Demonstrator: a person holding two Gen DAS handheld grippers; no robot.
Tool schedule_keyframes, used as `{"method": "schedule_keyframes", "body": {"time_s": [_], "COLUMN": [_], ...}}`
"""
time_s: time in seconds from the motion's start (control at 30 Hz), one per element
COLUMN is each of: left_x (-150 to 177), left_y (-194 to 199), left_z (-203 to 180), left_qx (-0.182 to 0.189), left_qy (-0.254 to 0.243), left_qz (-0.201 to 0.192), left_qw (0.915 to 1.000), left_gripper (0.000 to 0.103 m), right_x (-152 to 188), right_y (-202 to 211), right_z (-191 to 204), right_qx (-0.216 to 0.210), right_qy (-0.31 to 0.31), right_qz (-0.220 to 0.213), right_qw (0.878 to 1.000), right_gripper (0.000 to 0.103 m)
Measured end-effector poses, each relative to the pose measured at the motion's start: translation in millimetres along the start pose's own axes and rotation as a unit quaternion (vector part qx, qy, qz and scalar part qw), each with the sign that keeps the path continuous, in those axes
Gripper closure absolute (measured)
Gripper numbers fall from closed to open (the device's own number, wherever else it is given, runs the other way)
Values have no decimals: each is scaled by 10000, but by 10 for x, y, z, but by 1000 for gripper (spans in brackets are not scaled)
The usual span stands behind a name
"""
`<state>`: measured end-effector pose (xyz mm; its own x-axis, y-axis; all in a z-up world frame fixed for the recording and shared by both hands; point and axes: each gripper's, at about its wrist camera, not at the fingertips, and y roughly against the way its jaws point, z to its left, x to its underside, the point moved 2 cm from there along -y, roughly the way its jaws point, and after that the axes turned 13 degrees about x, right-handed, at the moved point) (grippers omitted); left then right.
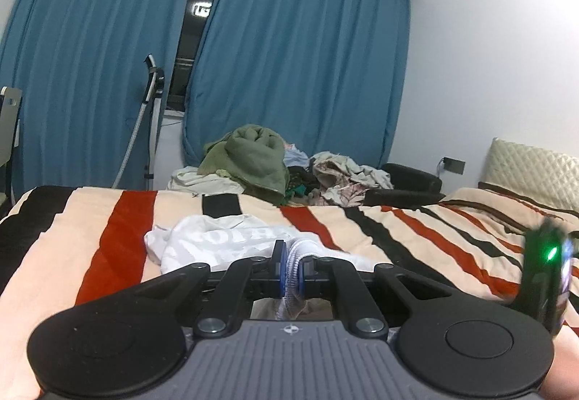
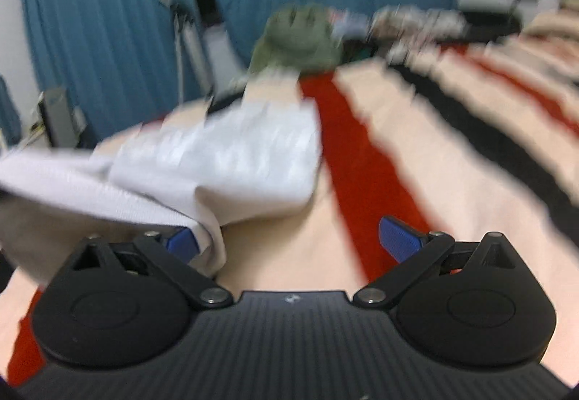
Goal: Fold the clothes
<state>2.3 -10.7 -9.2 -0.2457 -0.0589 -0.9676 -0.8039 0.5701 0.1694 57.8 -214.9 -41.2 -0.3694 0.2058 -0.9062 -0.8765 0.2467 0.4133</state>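
Left gripper [image 1: 289, 269] clamps one white garment [image 1: 224, 244] lying on our striped bed [image 1: 416, 237]; right gripper [image 2: 289, 241] stands open, its left finger against that cloth. We count one clothes pile [image 1: 275, 165] behind.

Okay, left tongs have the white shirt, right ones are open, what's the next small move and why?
Probably close the right tongs on the white shirt edge draped over their left finger. The left tongs already pinch one fold, and the shirt lies bunched on the striped blanket, so a second hold would let you spread it flat.
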Motion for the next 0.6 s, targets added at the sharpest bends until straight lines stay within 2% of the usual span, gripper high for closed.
{"method": "schedule_keyframes", "body": {"time_s": [0.07,0.17,0.27,0.3,0.33,0.4,0.43,0.53,0.6], "left_x": [-33,-111,-187,-195,-203,-206,-202,-176,-149], "left_y": [41,163,247,250,253,231,207,112,55], "left_z": [-11,-36,-32,2,35,114,156,233,290], "left_qx": [168,508,621,580,539,435,373,154,140], "left_qy": [44,88,145,219,293,466,558,671,777], "left_qz": [-120,-532,-831,-840,-850,-780,-706,-417,-227], "left_qw": [9998,9973,9945,9945,9945,9949,9952,9968,9966], "left_gripper": [96,96,96,96,96,96,96,96,95], "right_x": [-96,-240,-384,-432,-430,-253,-188,-160,-314], "right_y": [58,147,237,267,210,-92,-183,-211,-24], "right_z": [-69,-172,-276,-310,-340,-402,-439,-555,-563], "right_qx": [87,218,349,392,434,637,722,813,788], "right_qy": [-57,-142,-227,-255,-240,-155,-173,-415,-445], "right_qz": [-233,-581,-929,-1044,-909,-87,150,139,-526], "right_qw": [9997,9980,9948,9934,9946,9978,9971,9957,9945], "right_gripper": [0,0,0,0,0,0,0,0,0]}}
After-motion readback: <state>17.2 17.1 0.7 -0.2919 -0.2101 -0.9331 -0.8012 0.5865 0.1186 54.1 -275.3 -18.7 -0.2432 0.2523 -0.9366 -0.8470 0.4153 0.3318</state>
